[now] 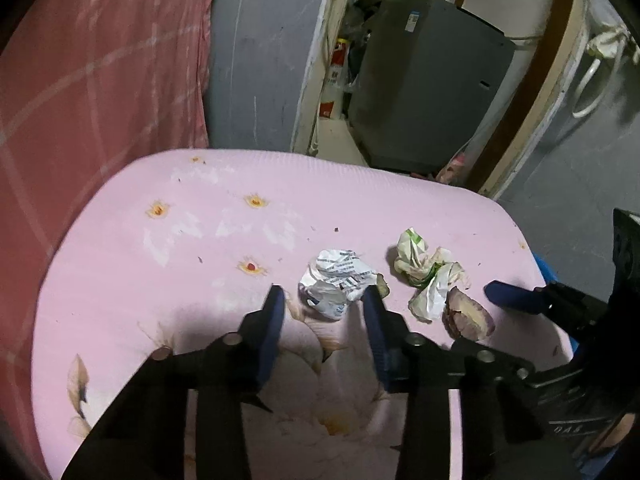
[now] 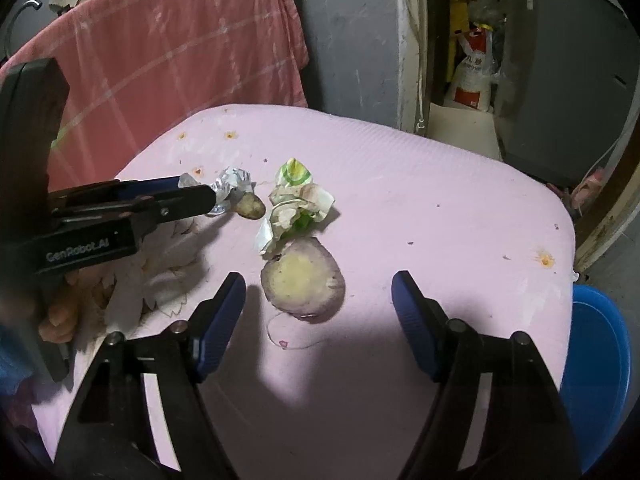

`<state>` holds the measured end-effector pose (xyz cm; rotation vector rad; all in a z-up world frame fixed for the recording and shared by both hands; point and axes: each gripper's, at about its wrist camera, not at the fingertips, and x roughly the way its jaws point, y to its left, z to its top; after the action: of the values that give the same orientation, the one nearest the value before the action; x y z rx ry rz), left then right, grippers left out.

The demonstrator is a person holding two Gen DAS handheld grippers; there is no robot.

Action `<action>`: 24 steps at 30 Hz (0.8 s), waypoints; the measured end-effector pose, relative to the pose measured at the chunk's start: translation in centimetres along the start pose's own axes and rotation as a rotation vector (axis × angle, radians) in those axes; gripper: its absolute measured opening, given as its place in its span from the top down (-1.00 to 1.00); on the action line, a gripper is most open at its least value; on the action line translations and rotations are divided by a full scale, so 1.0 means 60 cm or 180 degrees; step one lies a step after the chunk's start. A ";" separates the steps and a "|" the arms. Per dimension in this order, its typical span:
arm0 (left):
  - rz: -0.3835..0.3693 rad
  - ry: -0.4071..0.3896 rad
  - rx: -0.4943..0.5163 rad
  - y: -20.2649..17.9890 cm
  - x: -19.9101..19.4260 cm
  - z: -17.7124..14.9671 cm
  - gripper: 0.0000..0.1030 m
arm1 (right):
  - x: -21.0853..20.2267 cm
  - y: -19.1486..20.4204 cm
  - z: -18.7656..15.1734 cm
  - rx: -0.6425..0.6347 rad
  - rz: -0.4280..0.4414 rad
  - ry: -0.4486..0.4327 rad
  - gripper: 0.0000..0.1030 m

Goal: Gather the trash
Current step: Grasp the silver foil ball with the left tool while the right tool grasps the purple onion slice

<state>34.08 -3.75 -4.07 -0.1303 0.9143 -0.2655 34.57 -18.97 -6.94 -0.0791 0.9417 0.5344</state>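
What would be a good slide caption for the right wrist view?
Open right claw hovers above a vegetable slice on the pink table, crumpled wrapper beyond.

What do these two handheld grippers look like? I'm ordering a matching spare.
Both are alike: the left gripper and right gripper have black angular linkage arms with round silver pivot pins, ending in blue ribbed fingers. Seen from the right wrist, the left gripper's black body carries white "GenRobot.AI" lettering. No cables show.
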 end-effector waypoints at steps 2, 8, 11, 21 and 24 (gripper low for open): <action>-0.0042 0.0025 -0.0038 0.000 0.001 0.001 0.64 | 0.000 -0.001 -0.001 0.0009 0.0013 0.0010 -0.43; -0.0038 0.0000 -0.0004 -0.008 -0.002 0.003 0.87 | -0.006 -0.010 -0.002 0.0077 0.0095 0.0003 0.09; -0.0014 -0.0056 0.0046 -0.010 -0.010 0.002 0.91 | -0.004 -0.010 -0.001 0.0102 0.0201 -0.0005 0.31; 0.0092 -0.0275 0.0264 -0.034 -0.044 -0.027 0.93 | -0.019 -0.010 -0.007 0.0133 0.0231 -0.0152 0.40; 0.0121 -0.0349 0.0334 -0.046 -0.055 -0.038 0.93 | -0.025 -0.004 -0.011 0.0091 0.0176 -0.0203 0.41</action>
<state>29.85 -5.45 -2.30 -0.0303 0.7916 -0.2678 33.46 -19.97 -6.17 -0.0101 0.8909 0.5712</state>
